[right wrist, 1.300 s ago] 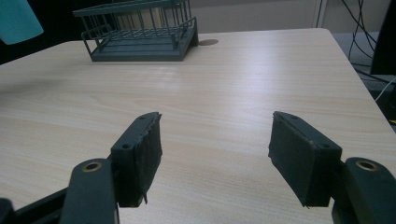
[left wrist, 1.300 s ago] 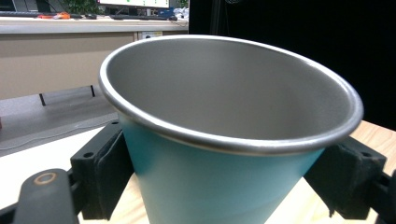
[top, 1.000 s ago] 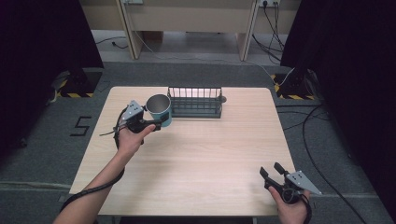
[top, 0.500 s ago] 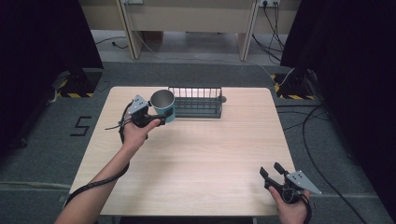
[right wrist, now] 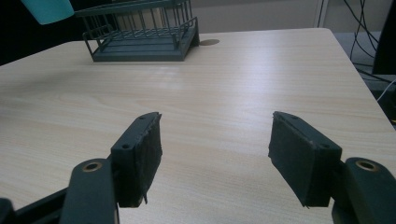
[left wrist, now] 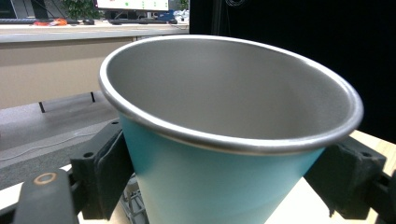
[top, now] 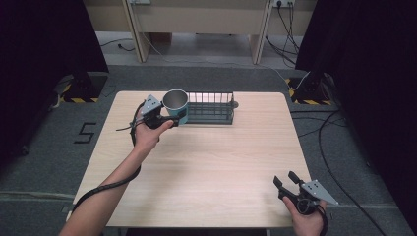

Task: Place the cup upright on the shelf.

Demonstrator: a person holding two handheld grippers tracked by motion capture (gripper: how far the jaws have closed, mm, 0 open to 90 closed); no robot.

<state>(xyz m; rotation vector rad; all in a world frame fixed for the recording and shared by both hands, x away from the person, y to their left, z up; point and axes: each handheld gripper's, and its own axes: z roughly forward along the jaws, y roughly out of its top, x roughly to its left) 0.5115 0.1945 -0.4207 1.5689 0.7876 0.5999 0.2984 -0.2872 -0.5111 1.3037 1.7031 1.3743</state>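
A teal metal cup (top: 176, 104) with a steel inside hangs above the table, level with the left end of the dark wire rack (top: 210, 108). My left gripper (top: 167, 116) is shut on the cup, one jaw on each side of its teal wall (left wrist: 205, 186). The cup's bottom corner (right wrist: 46, 10) is lifted off the wood beside the rack (right wrist: 140, 39). My right gripper (top: 287, 183) rests low at the table's near right corner, jaws wide apart (right wrist: 215, 140) with nothing between them.
The wooden table (top: 206, 162) has bare room between the rack and my right gripper. A small round hole (top: 235, 104) lies just right of the rack. Cables run over the grey floor (top: 334, 142) to the right.
My left gripper has carried the cup up and to the right, toward the rack's left end. The right gripper has stayed put.
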